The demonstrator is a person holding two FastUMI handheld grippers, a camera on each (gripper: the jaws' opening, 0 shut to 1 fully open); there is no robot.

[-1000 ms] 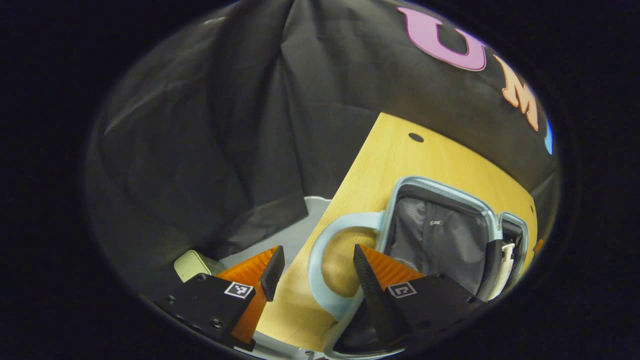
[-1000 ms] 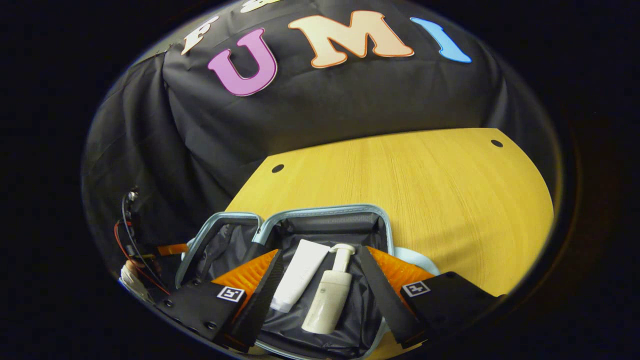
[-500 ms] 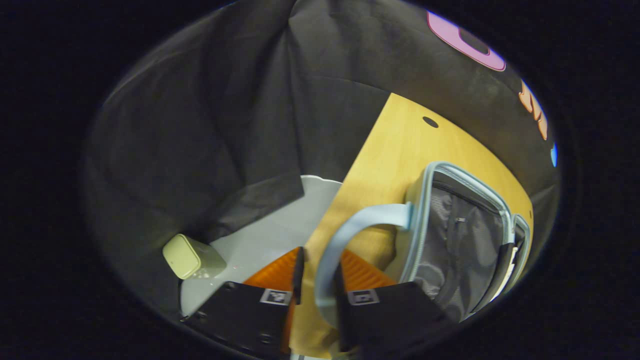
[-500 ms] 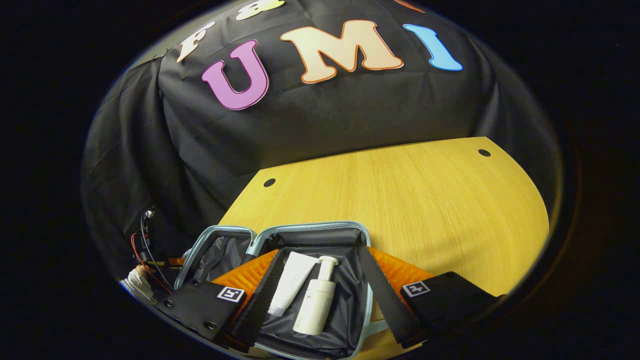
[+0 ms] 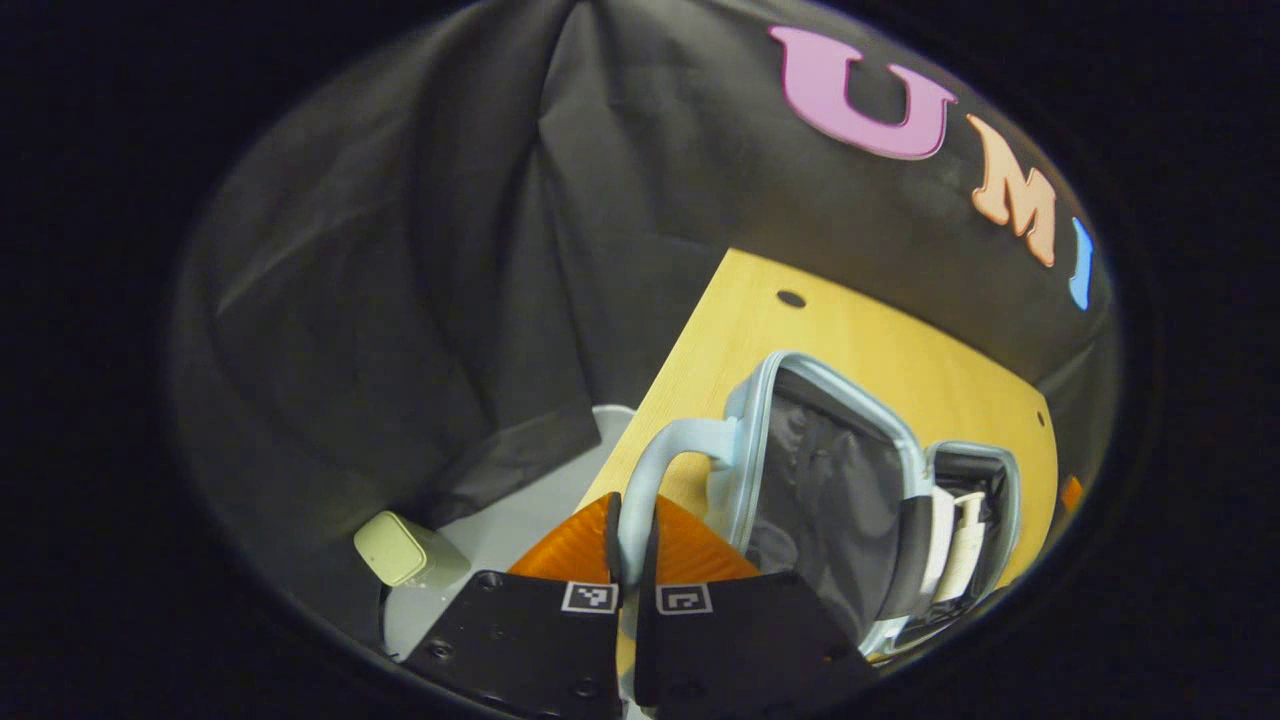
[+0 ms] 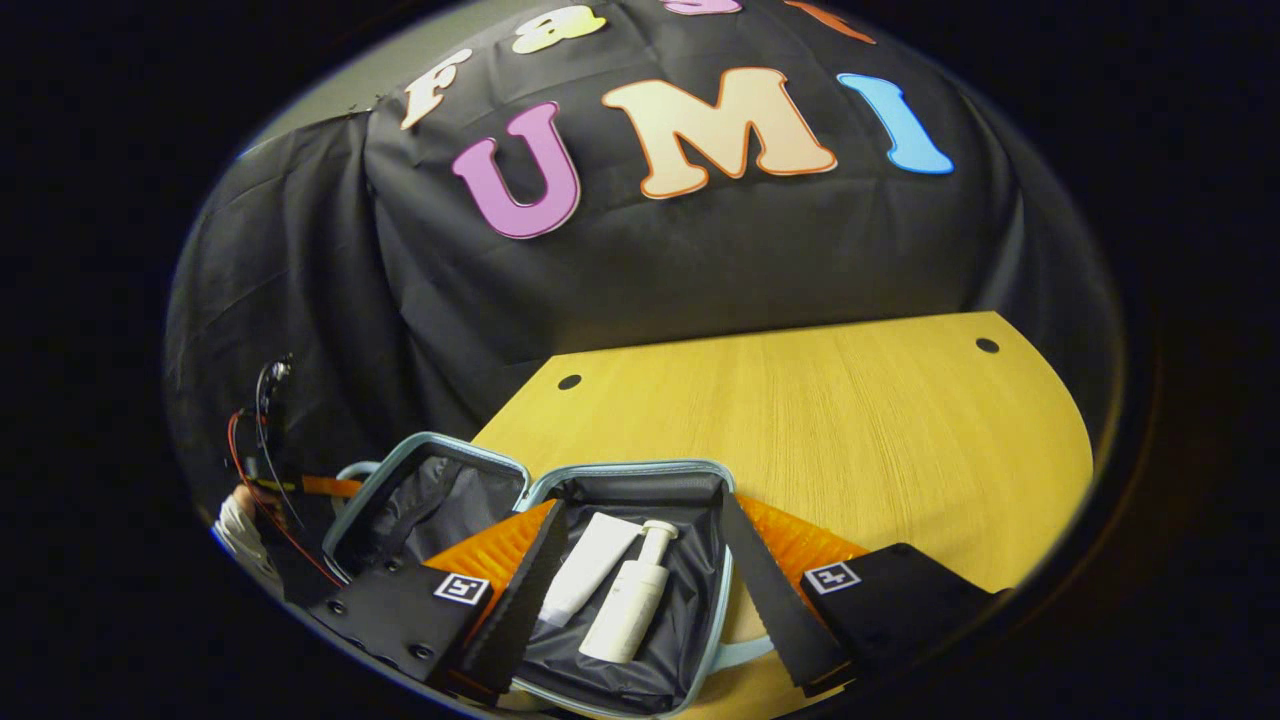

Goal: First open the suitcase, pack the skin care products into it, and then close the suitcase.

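My left tongs (image 5: pixel 631 535) are clamped on the pale blue handle (image 5: pixel 660 470) of the suitcase lid (image 5: pixel 815 470), both fingers pressing the loop from either side at the lower middle of the left gripper view. I hold it there because the handle is the one firm thing on that half of the case, and it lets me swing the lid over on its hinge. The lid stands tilted up off the bench (image 5: pixel 860 340), its grey lining facing the other half.

My right tongs (image 6: pixel 640 590) are spread wide and hold nothing, hovering over the open base of the suitcase (image 6: pixel 625 480) at the lower middle of the right gripper view. Between their fingers, down in the dark lining, lie the two skin care products: a white tube (image 6: pixel 590 565) and a white pump bottle (image 6: pixel 625 600), side by side and touching or nearly so. Both lie flat and below the rim, so I judge they will not foul the closing.

Packing looks done; what remains is the closing. I should pull my right tongs clear before the lid comes down on them.

A small pale box (image 5: pixel 395 548) sits on the floor at the lower left of the left gripper view.
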